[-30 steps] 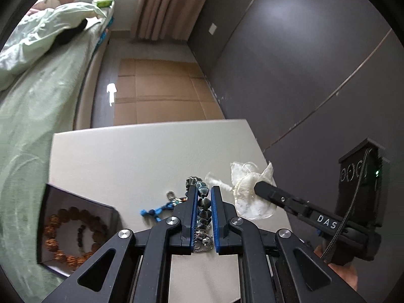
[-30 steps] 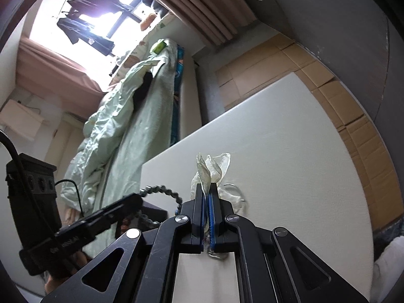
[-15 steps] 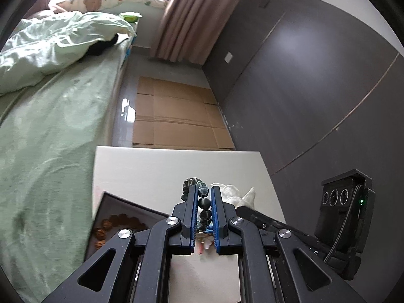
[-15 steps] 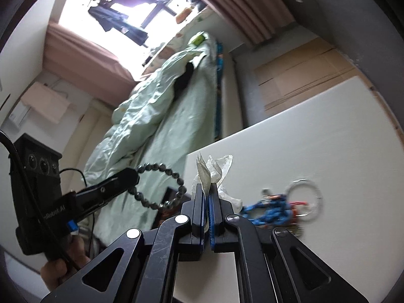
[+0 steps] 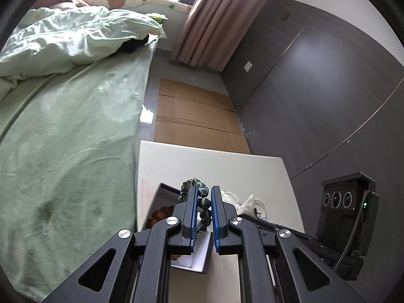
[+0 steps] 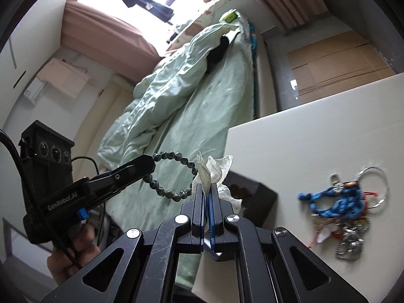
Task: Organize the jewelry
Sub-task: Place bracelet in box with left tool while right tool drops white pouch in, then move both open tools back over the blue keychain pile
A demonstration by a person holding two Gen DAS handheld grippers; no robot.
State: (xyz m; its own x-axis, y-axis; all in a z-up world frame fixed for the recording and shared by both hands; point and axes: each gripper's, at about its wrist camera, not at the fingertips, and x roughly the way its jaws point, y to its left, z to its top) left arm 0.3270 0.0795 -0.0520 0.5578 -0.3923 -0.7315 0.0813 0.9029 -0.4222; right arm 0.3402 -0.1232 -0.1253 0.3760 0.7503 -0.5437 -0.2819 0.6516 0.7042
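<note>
Left fingers (image 5: 191, 207) pinch bead bracelet (image 5: 203, 203); right fingers (image 6: 214, 202) pinch plastic bag (image 6: 214, 168).

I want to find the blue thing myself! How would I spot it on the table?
Look at the white table beside the green bed. Near its right side lies a jumble of keyrings. The blue braided cord lies on top of it, the only bright blue piece among silver rings and chain.

Glossy stone-like bead bracelet (image 6: 171, 174), matt table (image 6: 315, 136)
</note>
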